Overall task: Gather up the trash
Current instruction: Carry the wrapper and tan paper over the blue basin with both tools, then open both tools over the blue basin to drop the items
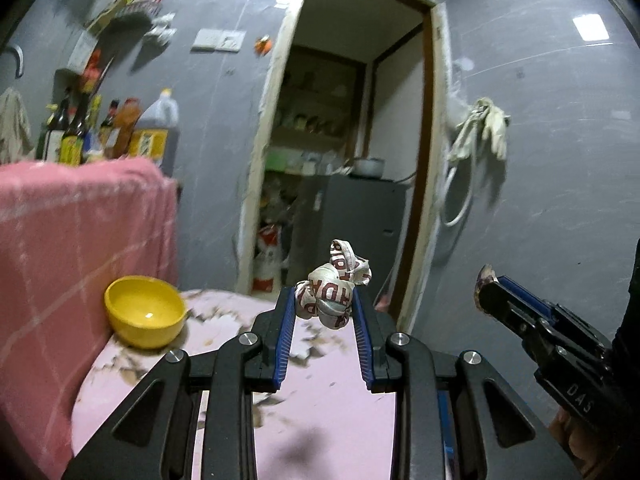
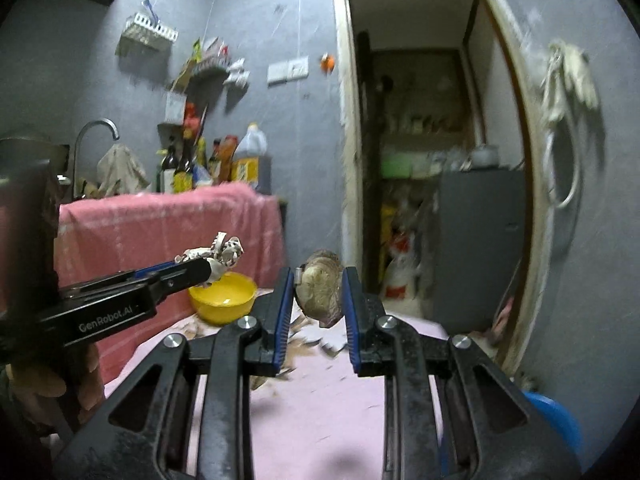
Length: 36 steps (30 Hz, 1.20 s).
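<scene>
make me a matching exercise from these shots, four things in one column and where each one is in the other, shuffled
Things:
1. crumpled wrapper
2. brown shell
3. yellow bowl
4. pale gloves

Places:
A. on the pink table, beside the pink cloth
B. hanging on the grey wall right of the doorway
C. between the jaws of the left gripper
D. between the jaws of the right gripper

Pairs: 1-C, 2-D, 3-A, 4-B

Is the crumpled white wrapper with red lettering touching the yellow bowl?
Apart. The left wrist view shows the crumpled white wrapper with red lettering held in the left hand-held gripper, clear of the yellow bowl.
</scene>
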Tool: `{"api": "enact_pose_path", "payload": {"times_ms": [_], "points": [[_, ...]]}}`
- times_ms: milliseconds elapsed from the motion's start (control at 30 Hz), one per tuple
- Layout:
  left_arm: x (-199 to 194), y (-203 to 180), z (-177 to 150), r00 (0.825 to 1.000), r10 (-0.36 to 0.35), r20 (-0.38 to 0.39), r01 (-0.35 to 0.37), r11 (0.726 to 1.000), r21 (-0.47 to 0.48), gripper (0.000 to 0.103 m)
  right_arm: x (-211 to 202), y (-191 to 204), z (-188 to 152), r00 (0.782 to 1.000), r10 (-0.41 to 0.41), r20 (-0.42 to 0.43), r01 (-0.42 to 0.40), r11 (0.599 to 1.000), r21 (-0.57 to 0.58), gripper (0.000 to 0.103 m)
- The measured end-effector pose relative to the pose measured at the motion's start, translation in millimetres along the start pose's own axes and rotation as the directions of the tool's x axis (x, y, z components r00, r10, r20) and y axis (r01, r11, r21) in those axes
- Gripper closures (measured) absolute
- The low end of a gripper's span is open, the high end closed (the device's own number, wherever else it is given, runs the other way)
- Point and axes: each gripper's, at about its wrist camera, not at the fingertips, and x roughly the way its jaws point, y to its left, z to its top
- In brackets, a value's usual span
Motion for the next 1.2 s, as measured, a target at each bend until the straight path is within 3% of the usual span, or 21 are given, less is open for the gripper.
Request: {"api": "enact_pose_path", "payload": {"times_ms": [267,467,700,933,1200], "points": [[14.4,-57.7,7.8,0.995,-0.094,0.035,0.092,0.994,0.06,0.079,-34.5,-41.5,8.1,0.991,-0.113,0.066,0.111,0.994,0.024,0.056],[41.3,-100.7,0.4,0.986,-0.165,-0.021,0.166,0.981,0.101,0.079,-52.8,-84.4,-2.4,0.98,-0.192,0.048,0.187,0.977,0.1,0.056],[79.2,-132.7,-21.1,0.972,-0.199,-0.121,0.215,0.967,0.139,0.079,-63.3,-133.1,-31.8,0.963,-0.27,-0.029,0.27,0.945,0.184,0.056],[117.1,-147.9,-48.5,0.946,-0.199,-0.256,0.238,0.963,0.13,0.079,-59.7,-164.2,-65.9,0.947,-0.296,-0.123,0.318,0.918,0.236,0.056],[152.7,-156.4,-75.8,0.898,-0.193,-0.396,0.259,0.958,0.119,0.078,-51.4,-185.3,-100.9,0.935,-0.287,-0.209,0.338,0.9,0.275,0.055]]}}
